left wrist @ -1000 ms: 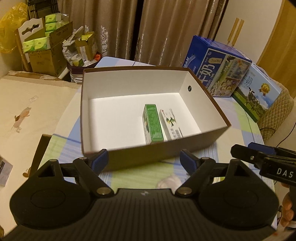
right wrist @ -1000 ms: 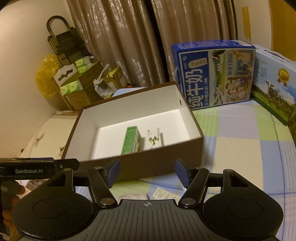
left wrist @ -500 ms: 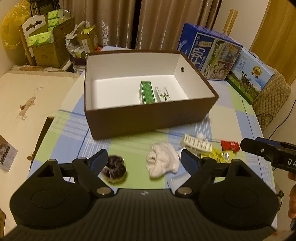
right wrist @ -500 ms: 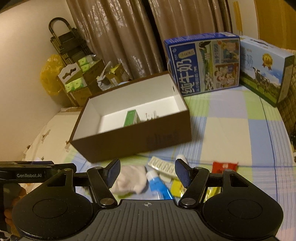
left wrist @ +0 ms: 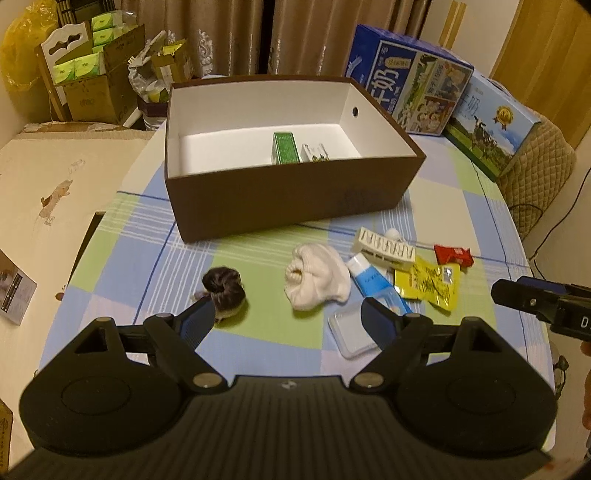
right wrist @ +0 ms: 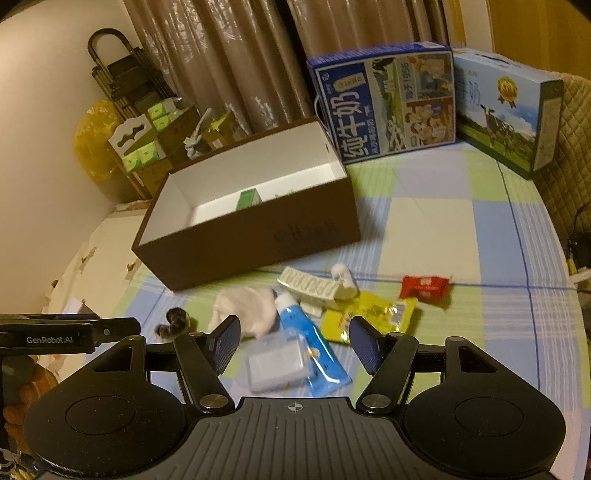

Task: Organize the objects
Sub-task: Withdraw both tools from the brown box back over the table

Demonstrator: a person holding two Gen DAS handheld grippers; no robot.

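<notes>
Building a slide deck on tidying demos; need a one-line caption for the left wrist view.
Open left claw hovers over socks, a tube and snack packets beside a brown box holding two cartons.

Brown curtains hang behind the table. Two blue milk cartons stand at its far edge. Cardboard boxes of green packets and a yellow bag sit left.
</notes>
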